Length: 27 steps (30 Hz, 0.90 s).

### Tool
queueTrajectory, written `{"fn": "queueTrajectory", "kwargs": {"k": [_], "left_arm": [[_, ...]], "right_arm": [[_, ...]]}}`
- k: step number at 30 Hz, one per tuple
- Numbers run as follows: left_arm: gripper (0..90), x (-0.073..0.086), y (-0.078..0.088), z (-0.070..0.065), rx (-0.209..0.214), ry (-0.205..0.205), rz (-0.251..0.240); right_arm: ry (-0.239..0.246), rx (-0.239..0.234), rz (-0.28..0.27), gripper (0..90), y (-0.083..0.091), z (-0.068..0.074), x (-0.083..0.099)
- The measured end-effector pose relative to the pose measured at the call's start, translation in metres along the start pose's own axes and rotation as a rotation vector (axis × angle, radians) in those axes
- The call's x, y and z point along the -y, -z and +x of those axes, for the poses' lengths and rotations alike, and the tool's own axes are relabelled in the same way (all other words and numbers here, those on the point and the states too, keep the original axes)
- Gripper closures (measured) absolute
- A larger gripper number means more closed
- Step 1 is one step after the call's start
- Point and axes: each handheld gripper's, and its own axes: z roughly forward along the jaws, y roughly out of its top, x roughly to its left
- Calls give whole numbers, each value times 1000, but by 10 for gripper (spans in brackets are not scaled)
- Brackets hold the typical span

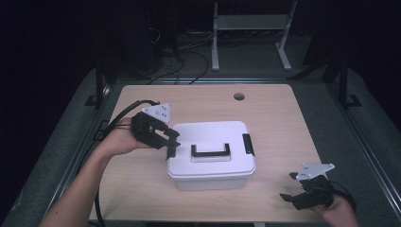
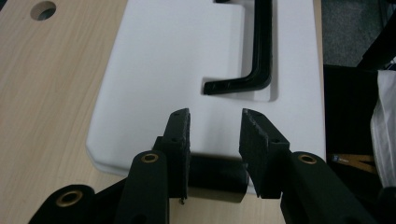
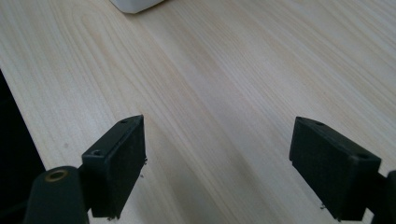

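A white lidded box (image 1: 210,137) sits mid-table with a black handle (image 1: 210,152) lying flat in a recess on its lid and a black latch (image 1: 248,144) on its right end. My left gripper (image 1: 171,144) is at the box's left end. In the left gripper view, the left gripper (image 2: 215,114) is open partway, its jaws straddling the left latch (image 2: 217,175) at the lid's edge, with the handle (image 2: 259,60) beyond. My right gripper (image 1: 287,186) stays near the front right corner; in its own view it (image 3: 217,126) stands wide open over bare wood, holding nothing.
The wooden table (image 1: 274,113) has a round cable hole (image 1: 239,96) near its far edge. A corner of the box (image 3: 135,4) appears at the top of the right gripper view. Cables and a white stand's legs (image 1: 215,52) lie on the dark floor behind.
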Motion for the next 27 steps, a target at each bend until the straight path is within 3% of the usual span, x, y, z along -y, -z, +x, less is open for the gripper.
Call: {"fn": "queueTrajectory", "kwargs": {"k": [17, 27], "left_arm": [[606, 40, 9, 1, -34, 62, -8], [590, 62, 6, 1, -38, 96, -5]], "right_arm": [[-3, -4, 5, 181, -4, 0, -1], [-6, -3, 5, 180, -4, 0, -1]]}}
